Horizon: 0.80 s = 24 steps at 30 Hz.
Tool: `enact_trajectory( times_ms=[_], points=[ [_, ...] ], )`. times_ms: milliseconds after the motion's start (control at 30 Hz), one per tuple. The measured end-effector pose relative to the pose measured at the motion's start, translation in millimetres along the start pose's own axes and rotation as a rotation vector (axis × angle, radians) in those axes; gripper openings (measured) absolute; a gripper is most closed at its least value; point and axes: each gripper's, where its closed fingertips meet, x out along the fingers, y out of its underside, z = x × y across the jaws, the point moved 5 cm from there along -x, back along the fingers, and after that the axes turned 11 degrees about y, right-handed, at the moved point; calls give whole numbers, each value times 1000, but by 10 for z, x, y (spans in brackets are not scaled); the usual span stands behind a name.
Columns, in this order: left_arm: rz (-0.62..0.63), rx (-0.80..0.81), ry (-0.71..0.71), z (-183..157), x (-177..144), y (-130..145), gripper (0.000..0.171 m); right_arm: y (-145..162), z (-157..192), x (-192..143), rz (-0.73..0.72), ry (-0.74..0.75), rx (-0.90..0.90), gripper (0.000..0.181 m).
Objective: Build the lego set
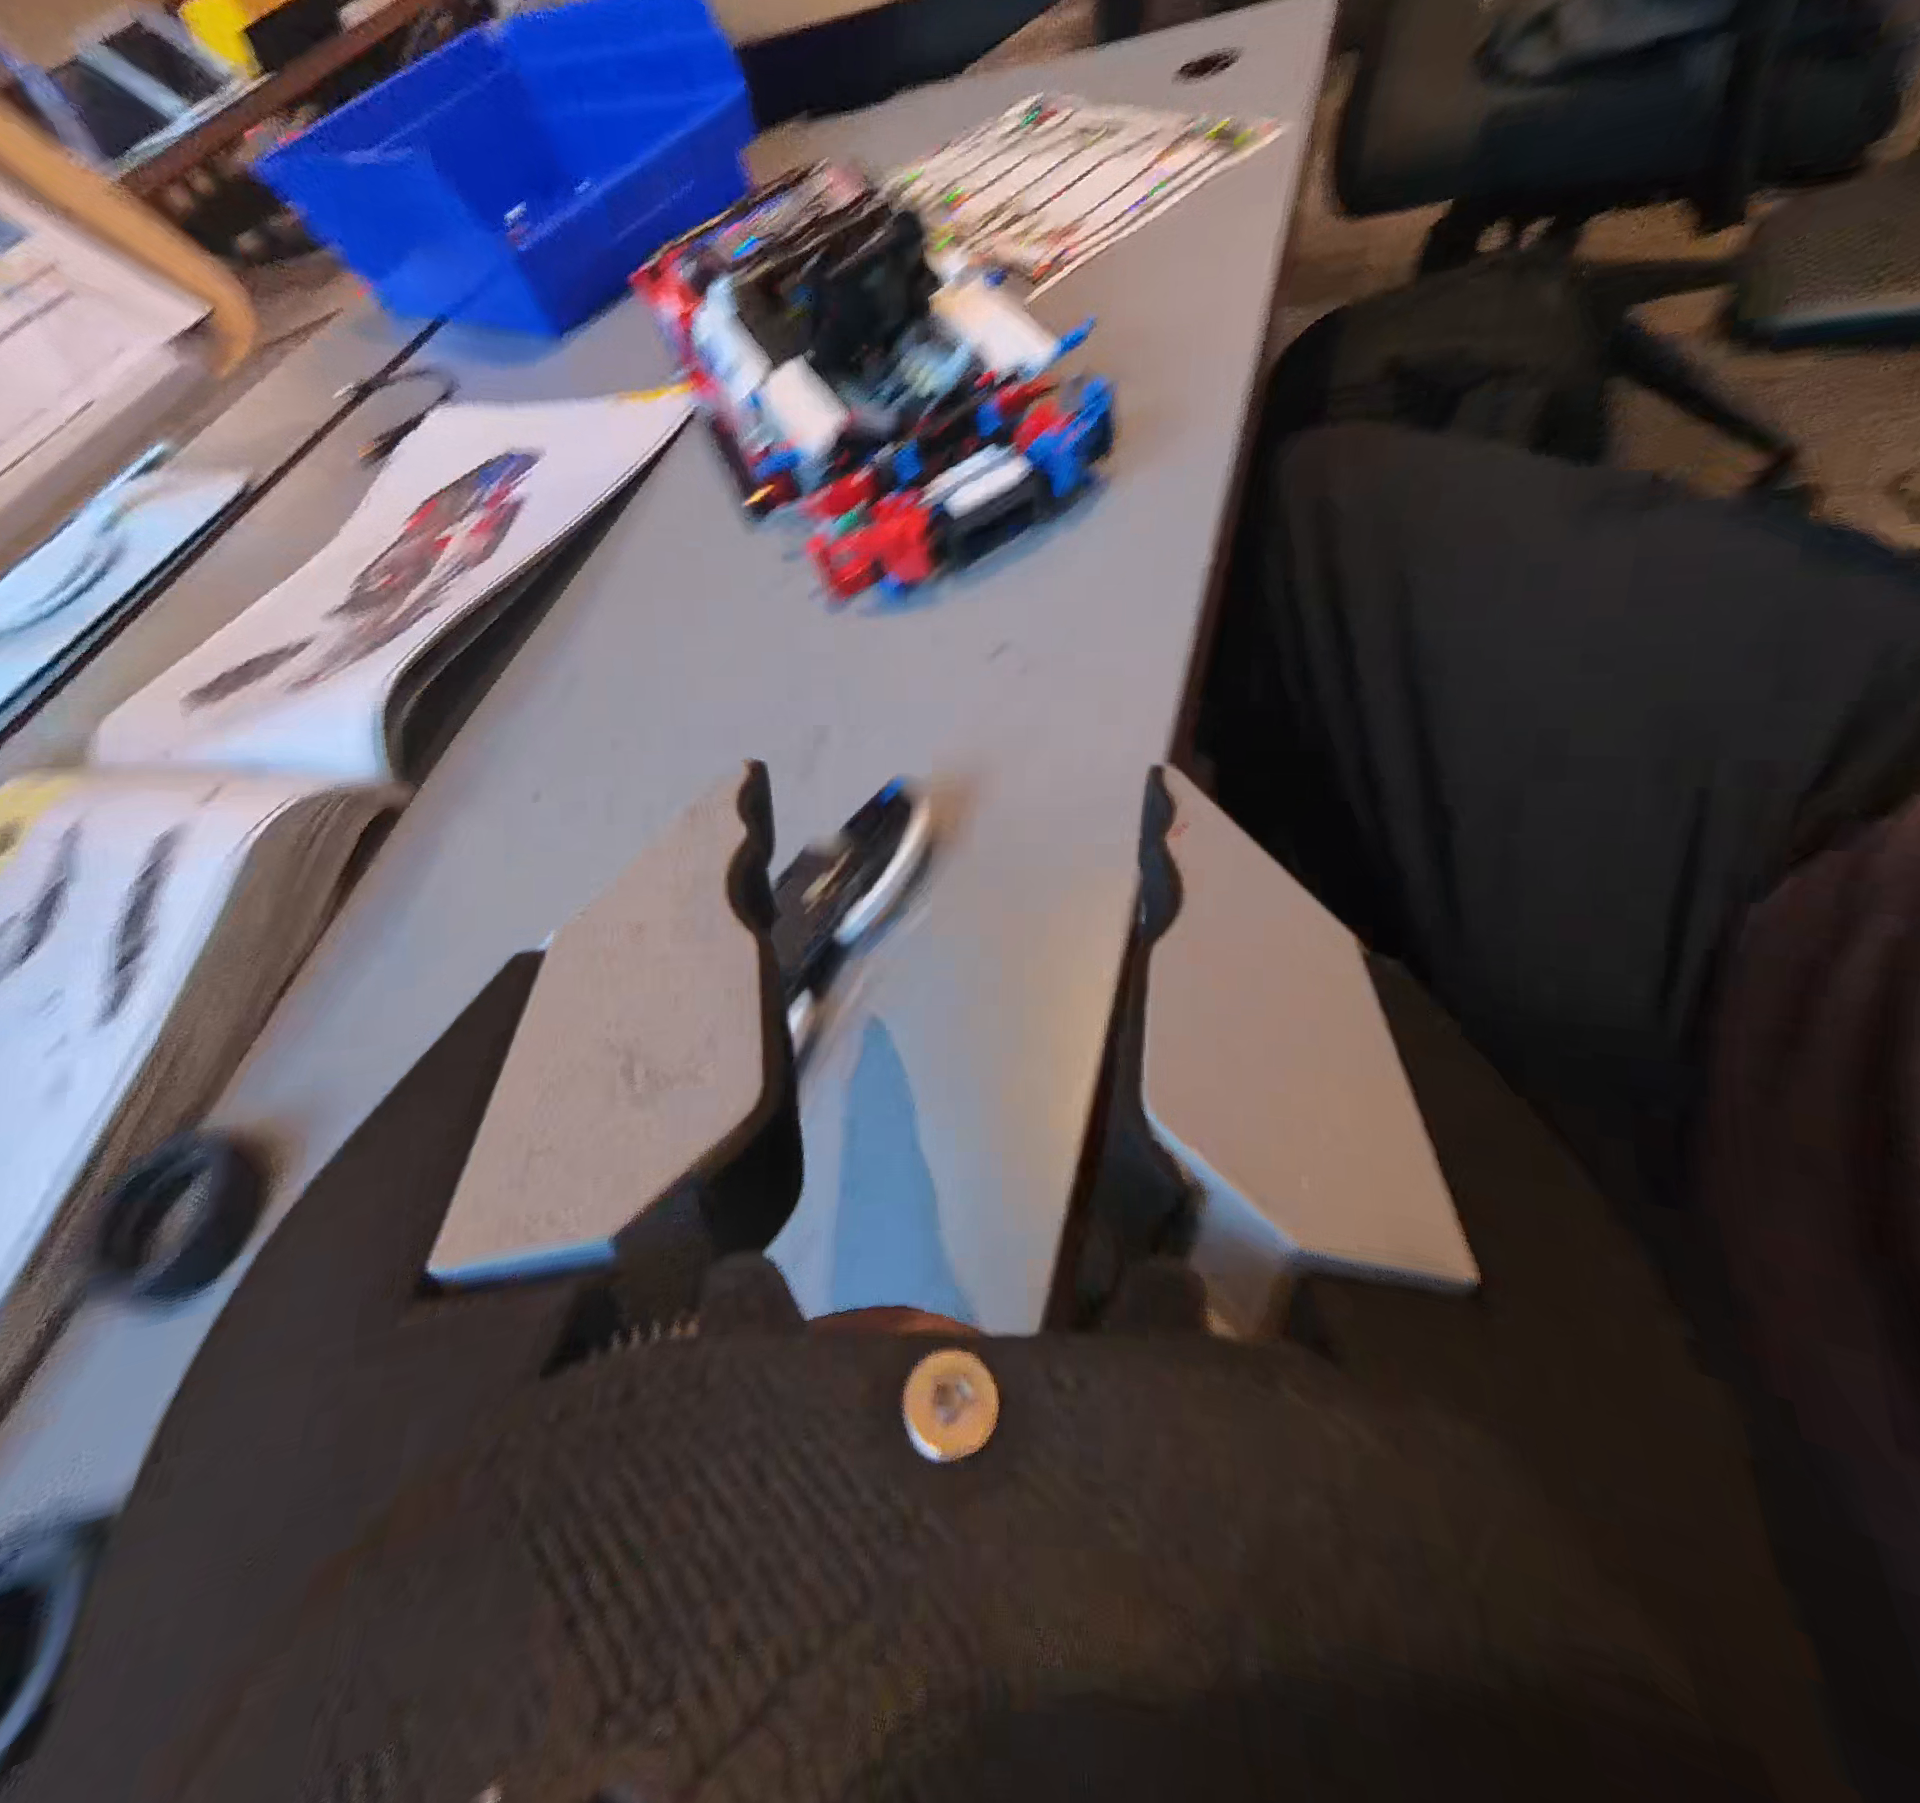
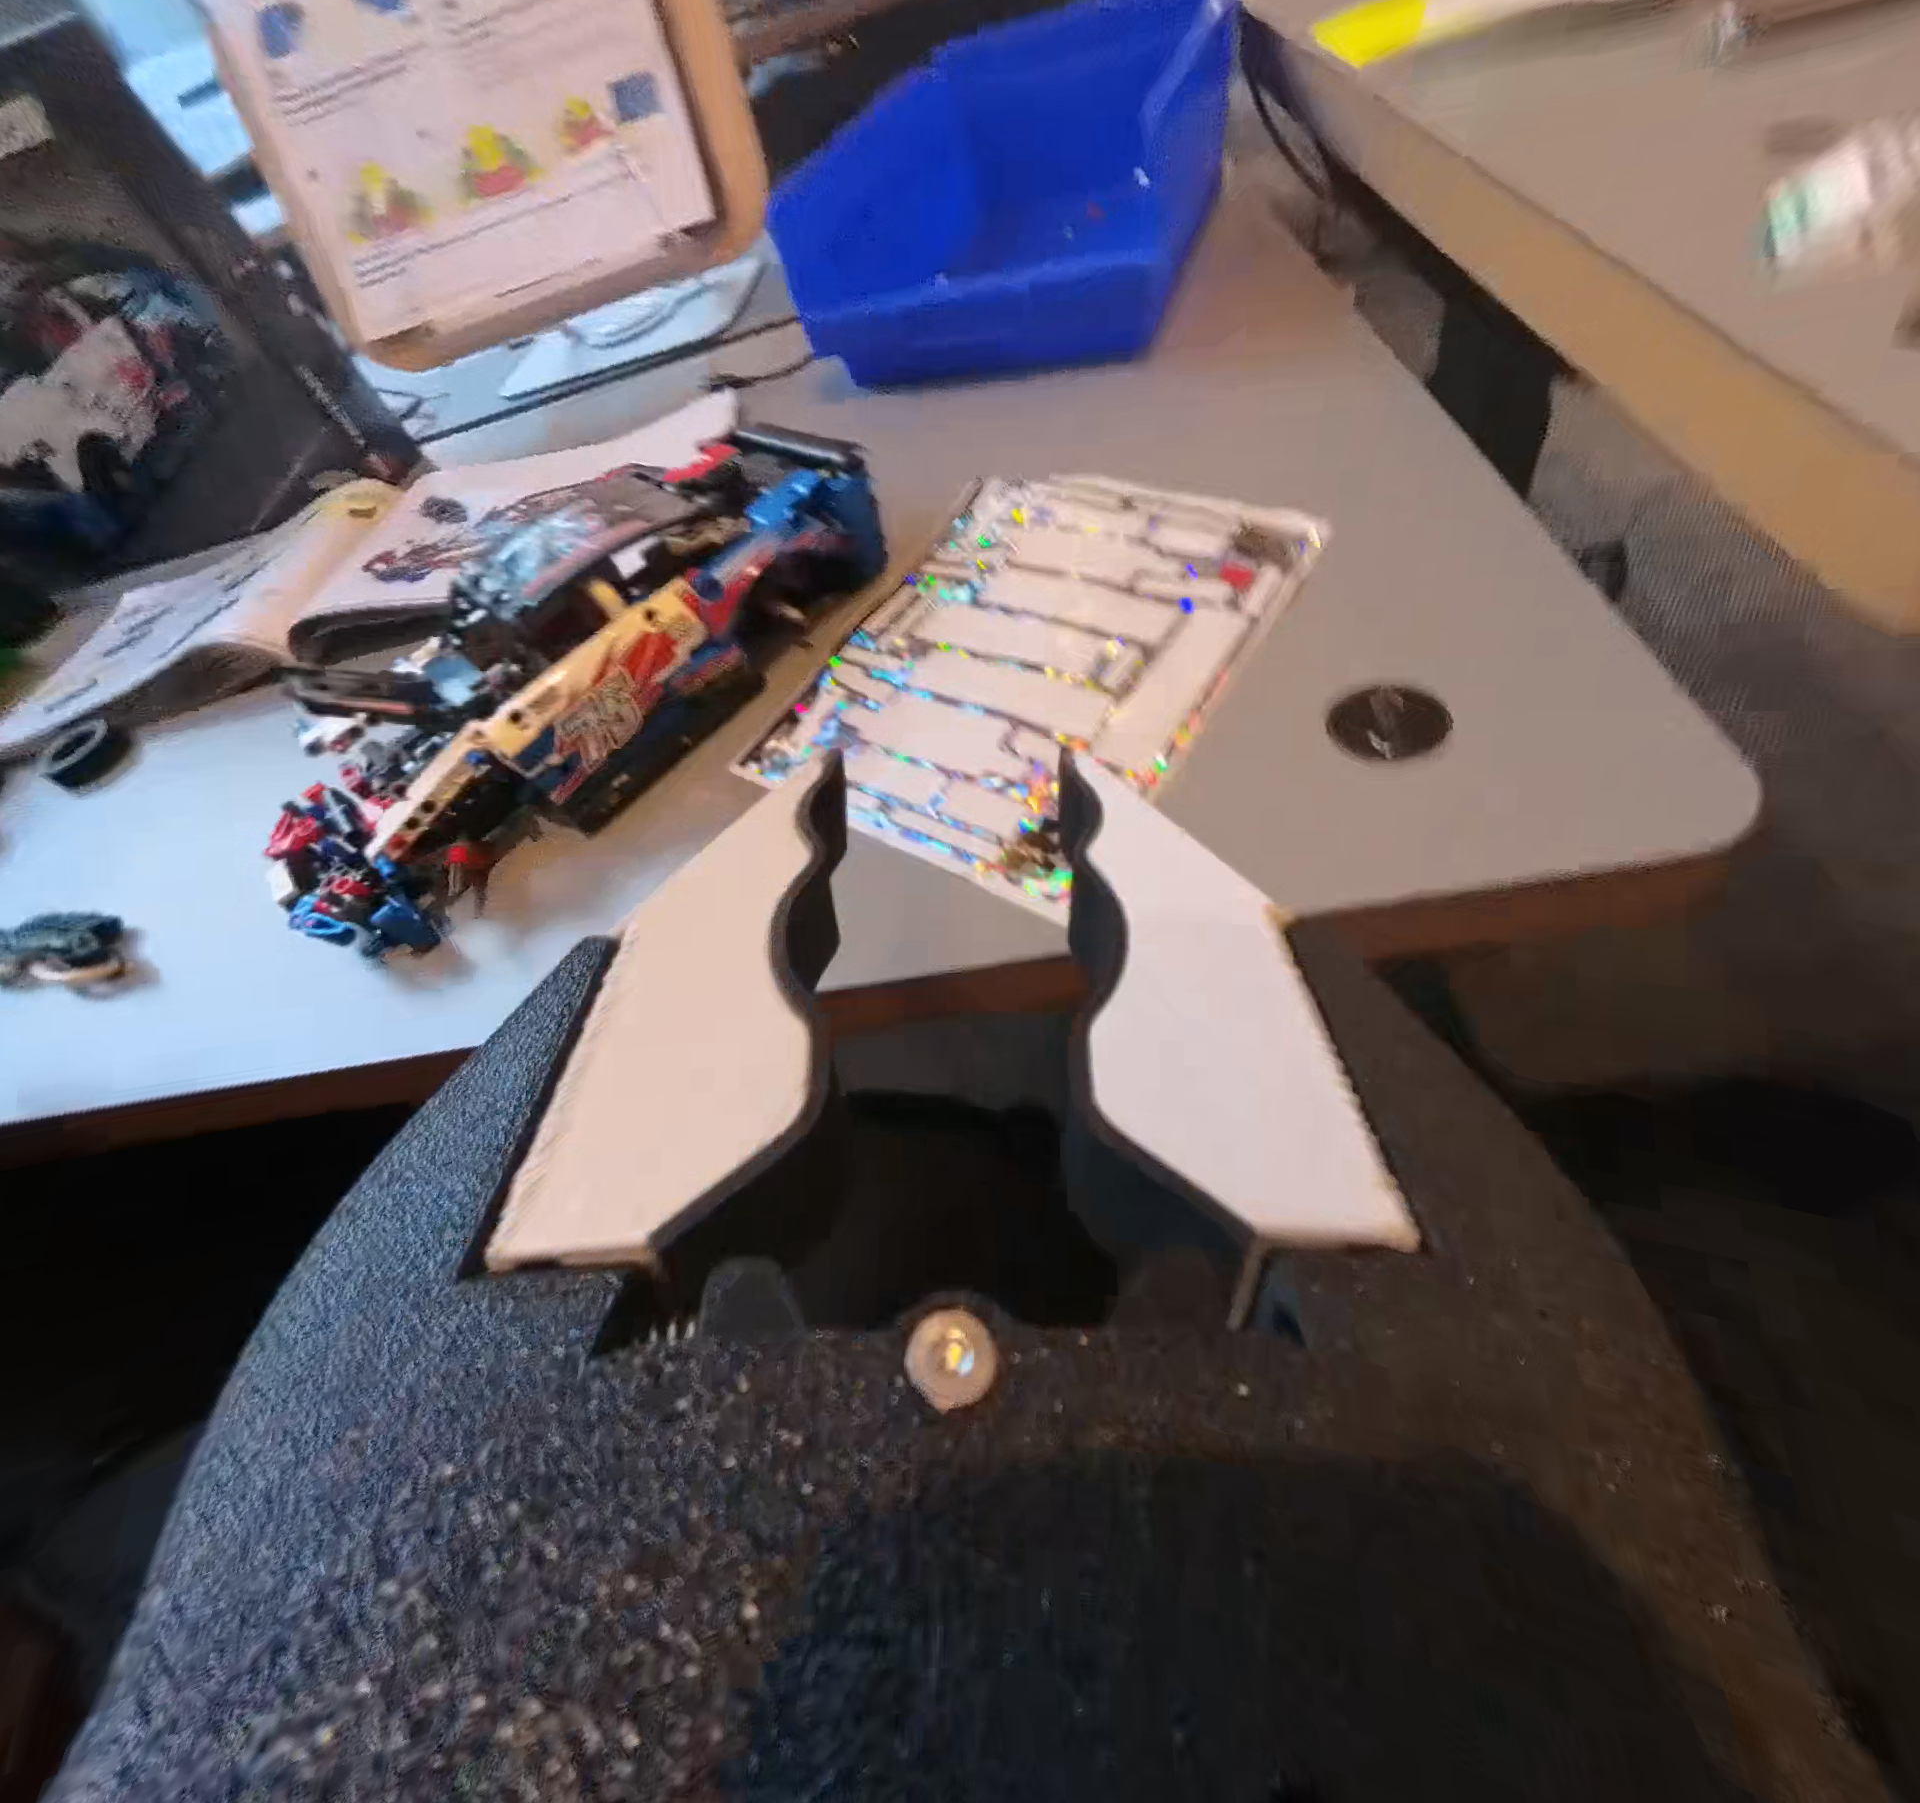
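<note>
A half-built lego car [image 2: 582, 673], red, white, blue and black, sits on a pale grey worktop [image 2: 1403, 527], about midway along it, with an open instruction booklet [image 2: 239, 600] just beside it on one side and a glittery sticker sheet [image 2: 1049, 673] just beside it on the other. A small cluster of loose red and blue pieces [image 2: 343, 880] lies at its front end.

The car looks light but brittle: many small parts pressed together, with thin panels and pins that would likely pop off under a squeeze. The safest hold is probably low on the long side beams of the chassis, not on the roof panels or the loose front section.

The left tool [image 1: 956, 818] hovers low over the worktop with its jaws spread and nothing gripped; a small black, white and blue sub-assembly [image 1: 862, 860] lies on the surface close to one finger, blurred, so contact cannot be judged. The right tool [image 2: 951, 797] hangs off the near worktop edge, jaws parted and empty, aimed toward the sticker sheet.

The worktop is smooth and hard, so small pieces could skid. A blue plastic bin [image 2: 997, 184] stands behind the car, a black tyre [image 2: 88, 751] lies near the booklet, and a standing board with printed pictures [image 2: 468, 91] rises at the back. Beyond are another table [image 2: 1662, 195] and, in the left wrist view, dark office chairs [image 1: 1621, 91] on carpet
</note>
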Motion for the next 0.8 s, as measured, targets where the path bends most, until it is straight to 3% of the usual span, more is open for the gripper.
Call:
enact_trajectory(
  times_ms=[100,167,200,267,333,500,533,600,667,800],
  points=[
    [-6,-35,23,-278,553,-282,46,240,-167,126,86,1,101,46],
    [13,-58,203,-674,1074,-473,62,368,-199,224,134,-15,149,50],
    [14,-49,269,-843,1312,-584,62,396,-202,246,142,-32,170,50],
    [15,0,334,-1048,1735,-846,72,395,-208,219,129,-54,188,50],
    [38,48,339,-1077,2115,-1126,86,355,-199,121,105,-73,185,50],
    [42,1,329,-708,2928,-1735,104,327,-217,-125,37,-97,133,50],
    [66,-9,328,-594,3101,-1787,108,333,-246,-156,23,-101,133,50],
    [169,-64,337,-422,3415,-1796,97,348,-332,-203,-1,-95,139,50],
    [296,-54,455,-427,3604,-1682,102,384,-426,-220,-18,-88,148,49],
    [487,14,428,-330,3821,-1384,100,517,-569,-148,11,-116,198,50]
  ],
)
